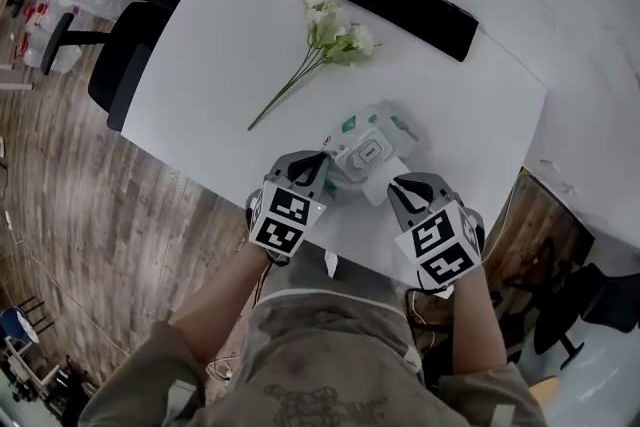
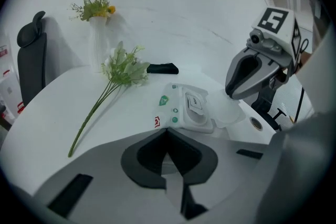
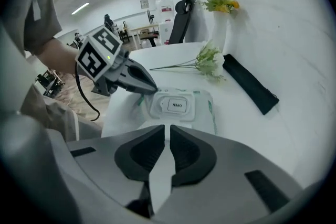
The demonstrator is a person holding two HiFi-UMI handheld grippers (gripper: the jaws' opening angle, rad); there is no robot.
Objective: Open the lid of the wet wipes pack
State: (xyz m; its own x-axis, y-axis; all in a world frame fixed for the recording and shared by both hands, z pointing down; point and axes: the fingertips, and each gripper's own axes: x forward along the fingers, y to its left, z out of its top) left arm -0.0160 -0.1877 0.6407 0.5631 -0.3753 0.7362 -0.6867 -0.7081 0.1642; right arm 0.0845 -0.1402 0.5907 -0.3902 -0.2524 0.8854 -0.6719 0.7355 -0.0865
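The wet wipes pack (image 1: 352,127) (image 2: 170,105) (image 3: 206,108) lies on the white table (image 1: 220,65) near its front edge. Its white lid (image 1: 383,183) (image 2: 232,113) is flipped up toward the right, and a sticker marked OPEN shows in the frame. My right gripper (image 1: 398,183) (image 2: 232,96) (image 3: 169,128) is shut on the lid's free edge. My left gripper (image 1: 322,165) (image 2: 167,134) (image 3: 146,89) is shut on the pack's left front corner and pins it down.
An artificial flower sprig (image 1: 320,45) (image 2: 118,73) lies behind the pack. A long black flat case (image 1: 395,0) (image 3: 249,84) sits further back. A vase with flowers (image 2: 97,39) stands by the wall. An office chair (image 1: 125,65) stands left of the table.
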